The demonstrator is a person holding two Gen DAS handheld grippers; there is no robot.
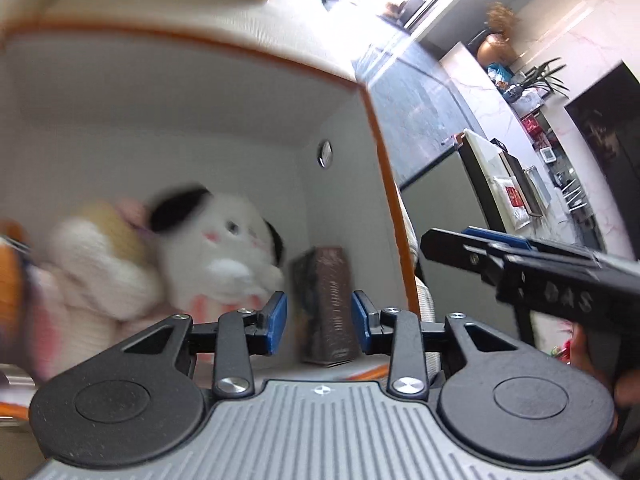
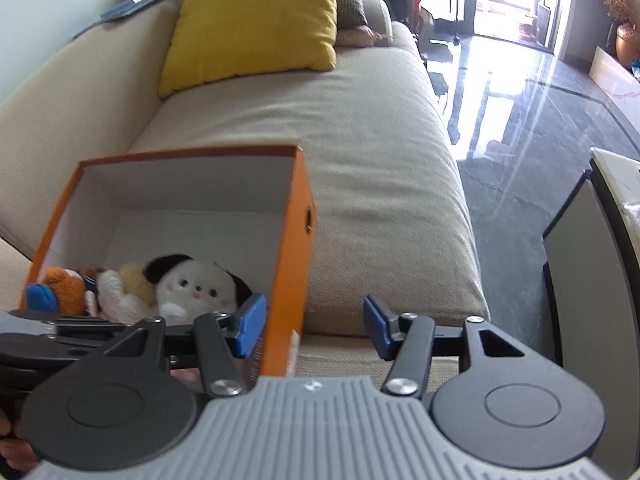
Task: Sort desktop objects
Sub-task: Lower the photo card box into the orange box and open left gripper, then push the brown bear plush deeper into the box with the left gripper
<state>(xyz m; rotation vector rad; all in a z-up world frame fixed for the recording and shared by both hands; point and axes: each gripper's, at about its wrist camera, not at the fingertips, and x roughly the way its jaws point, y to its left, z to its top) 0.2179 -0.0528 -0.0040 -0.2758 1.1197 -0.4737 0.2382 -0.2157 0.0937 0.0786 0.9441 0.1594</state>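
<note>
The left gripper is hovering with jaws apart over the brown pack inside the orange box; the right gripper is straddling the box's wall, gaping, empty; withdrawing both straight upward looks safest beside the 3 plush toys.

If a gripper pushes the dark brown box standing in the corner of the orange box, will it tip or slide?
The dark brown box stands upright, tall on a narrow base, so it probably tips rather than slides. The orange box wall close beside it may catch it. It looks stiff. Its weight cannot be judged.
</note>
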